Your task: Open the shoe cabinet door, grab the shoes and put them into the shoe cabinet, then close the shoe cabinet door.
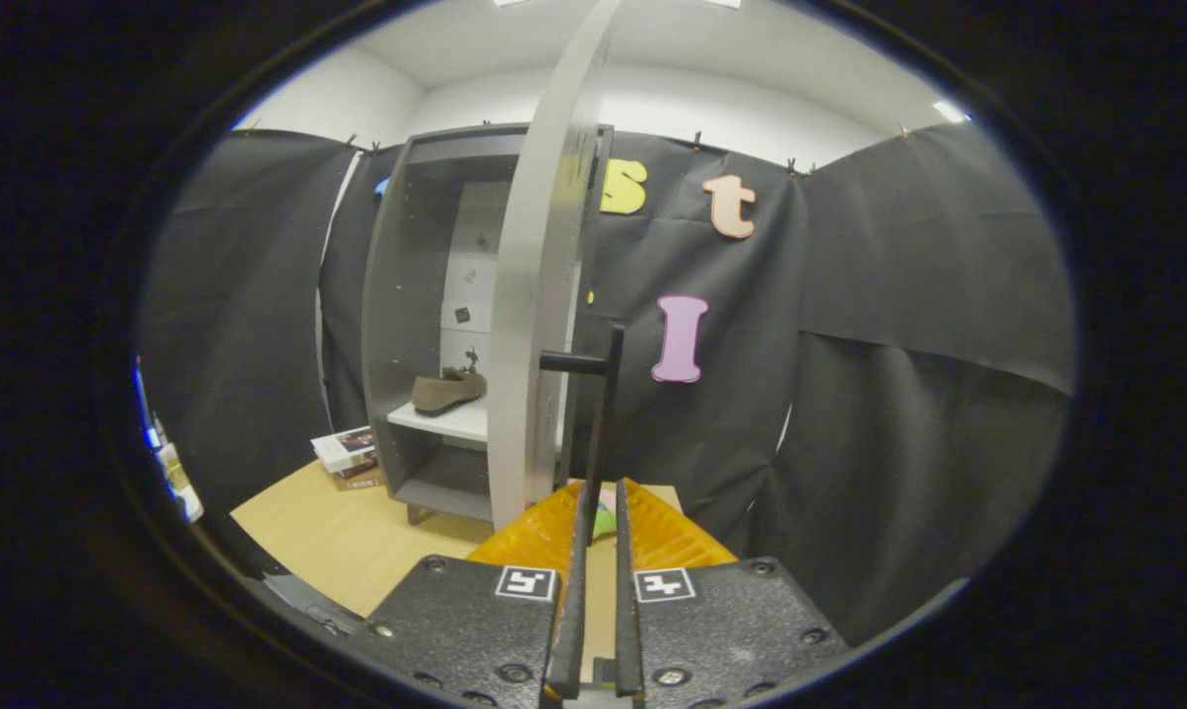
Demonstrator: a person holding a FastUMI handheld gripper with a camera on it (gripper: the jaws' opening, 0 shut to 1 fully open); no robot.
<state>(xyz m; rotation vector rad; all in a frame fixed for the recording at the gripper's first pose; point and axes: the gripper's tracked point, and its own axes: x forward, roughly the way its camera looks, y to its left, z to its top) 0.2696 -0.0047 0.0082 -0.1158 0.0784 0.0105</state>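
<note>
The tongs [601,532] are pinching the door's black handle [603,423], fingers nearly together around it. The shoe cabinet [426,295] is standing open with a brown shoe [447,390] sitting on its shelf; closing the door [539,295] apparently remains.

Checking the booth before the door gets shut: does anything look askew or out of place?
Nothing stands out. The brown shoe sits flat on the white shelf inside the cabinet, the door stands open, and the tongs are closed around its black handle. Books lie stacked beside the cabinet.
</note>
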